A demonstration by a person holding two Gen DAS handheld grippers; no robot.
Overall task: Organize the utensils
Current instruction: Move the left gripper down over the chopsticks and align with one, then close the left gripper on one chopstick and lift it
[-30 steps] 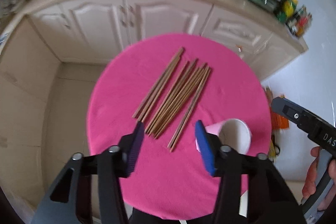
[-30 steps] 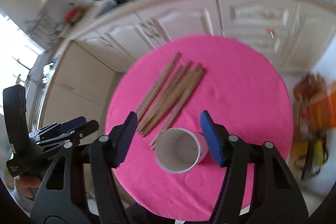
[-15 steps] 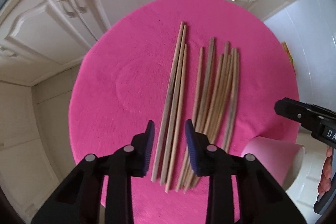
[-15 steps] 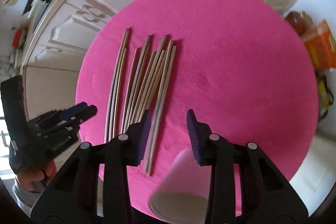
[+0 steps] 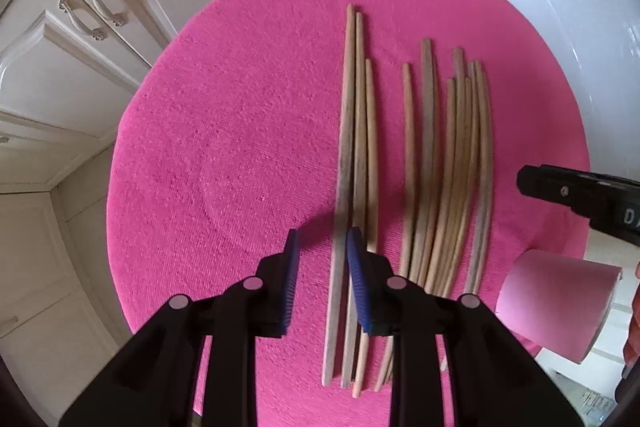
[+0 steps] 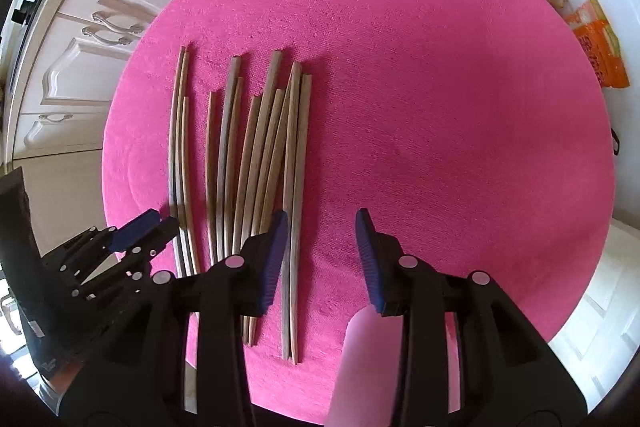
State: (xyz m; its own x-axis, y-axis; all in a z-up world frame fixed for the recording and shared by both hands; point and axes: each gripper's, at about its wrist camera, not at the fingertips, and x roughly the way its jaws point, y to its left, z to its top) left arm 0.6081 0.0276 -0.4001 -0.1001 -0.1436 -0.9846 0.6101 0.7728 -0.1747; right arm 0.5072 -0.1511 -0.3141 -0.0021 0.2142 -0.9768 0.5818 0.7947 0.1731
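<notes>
Several wooden chopsticks (image 5: 436, 163) lie side by side on a round table with a pink cloth (image 5: 224, 131); they also show in the right wrist view (image 6: 240, 147). A pink cup (image 5: 556, 307) stands at the table's near right edge and shows under my right gripper (image 6: 360, 359). My left gripper (image 5: 322, 267) is low over the near ends of the leftmost chopsticks, jaws partly open, with the outermost stick (image 5: 344, 163) between them. My right gripper (image 6: 322, 247) is open just above the cup, holding nothing.
White kitchen cabinets (image 5: 80, 27) with metal handles stand behind the table. An orange bag (image 6: 600, 47) lies on the floor at the right. The right half of the cloth (image 6: 460, 107) is bare.
Both grippers have come down closer to the table. My left gripper has shifted so the leftmost chopstick sits between its jaws. My right gripper has opened wider.
</notes>
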